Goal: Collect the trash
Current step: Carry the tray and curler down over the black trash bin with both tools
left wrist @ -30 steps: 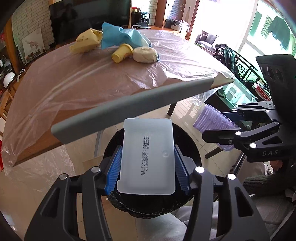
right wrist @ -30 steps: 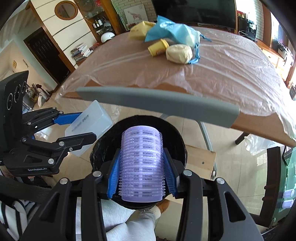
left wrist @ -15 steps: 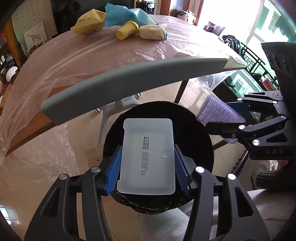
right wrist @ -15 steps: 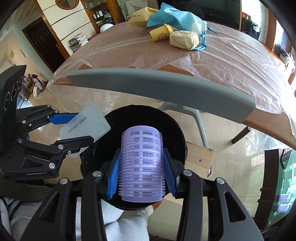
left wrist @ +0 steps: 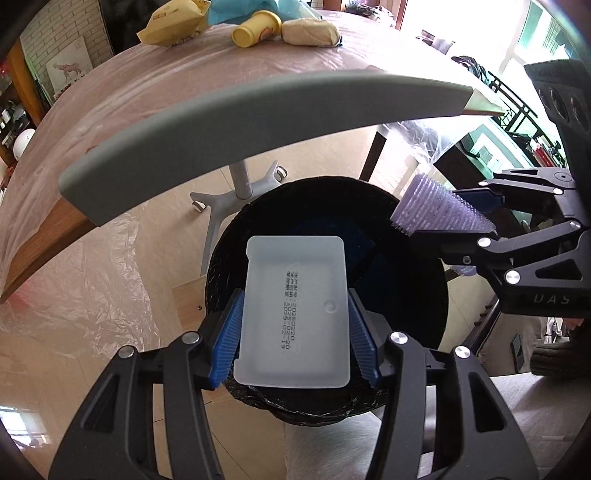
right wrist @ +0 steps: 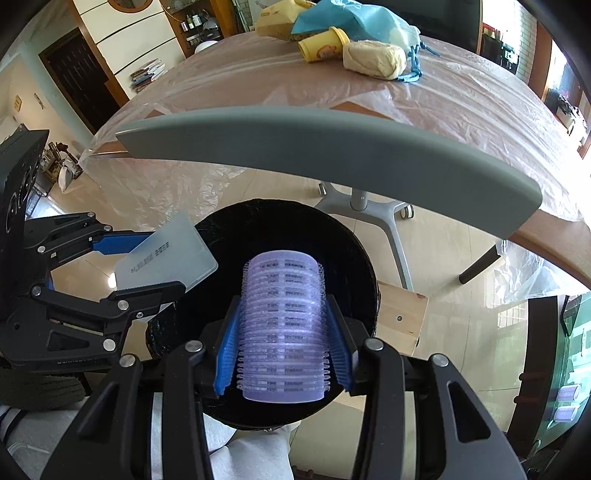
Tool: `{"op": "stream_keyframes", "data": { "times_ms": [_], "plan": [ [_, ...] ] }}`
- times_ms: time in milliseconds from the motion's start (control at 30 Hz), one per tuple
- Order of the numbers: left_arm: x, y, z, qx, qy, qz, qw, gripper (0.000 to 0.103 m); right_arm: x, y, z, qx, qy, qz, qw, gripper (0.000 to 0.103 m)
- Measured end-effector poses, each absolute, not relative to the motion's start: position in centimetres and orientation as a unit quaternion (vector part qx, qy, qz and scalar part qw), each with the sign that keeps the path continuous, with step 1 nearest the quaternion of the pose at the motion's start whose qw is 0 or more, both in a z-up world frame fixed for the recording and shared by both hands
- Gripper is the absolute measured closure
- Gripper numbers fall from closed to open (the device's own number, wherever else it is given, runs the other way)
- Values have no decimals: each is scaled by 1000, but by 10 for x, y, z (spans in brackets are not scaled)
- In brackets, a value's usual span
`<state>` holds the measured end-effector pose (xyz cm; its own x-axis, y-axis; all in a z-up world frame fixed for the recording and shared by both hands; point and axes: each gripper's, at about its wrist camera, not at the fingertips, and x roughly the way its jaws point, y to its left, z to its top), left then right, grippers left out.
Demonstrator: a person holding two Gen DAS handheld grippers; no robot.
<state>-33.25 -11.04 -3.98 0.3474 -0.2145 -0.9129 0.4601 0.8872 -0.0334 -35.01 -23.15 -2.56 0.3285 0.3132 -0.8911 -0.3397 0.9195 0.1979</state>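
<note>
My left gripper (left wrist: 295,332) is shut on a frosted white plastic tray (left wrist: 293,314) with printed dates, held over the mouth of a black-lined bin (left wrist: 406,221). My right gripper (right wrist: 282,354) is shut on a stack of purple plastic cups (right wrist: 282,325), also over the bin (right wrist: 332,229). In the left wrist view the right gripper (left wrist: 454,218) shows at the right with the cups (left wrist: 436,212) at the bin's rim. The right wrist view has the left gripper (right wrist: 147,258) at the left, holding the tray (right wrist: 166,258).
A table (left wrist: 184,85) under clear plastic sheeting carries a yellow cup (left wrist: 255,27), a beige wad (left wrist: 310,31), a yellow packet (left wrist: 173,22) and a blue bag (right wrist: 351,18). A grey chair back (left wrist: 258,107) arches over the bin. A wooden board (right wrist: 402,314) lies on the floor beside it.
Both grippers have sunk towards the bin with their loads. The bin looks larger and the table has slid up and away in both views. Neither grip has changed.
</note>
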Motion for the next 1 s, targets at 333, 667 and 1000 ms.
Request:
{"op": "stream_keyframes", "data": {
  "times_ms": [333,667,1000],
  "plan": [
    [-330,-115,-53,130,543,-203,804,49,-347,-229,-36,-13,553,193,810,61],
    [-327,-121,-64,143,550,-199,798,49,-346,-228,-47,-18,562,189,805,61],
    [-328,-126,-72,154,553,-201,794,49,-344,-227,-56,-18,570,184,801,61]
  ]
}}
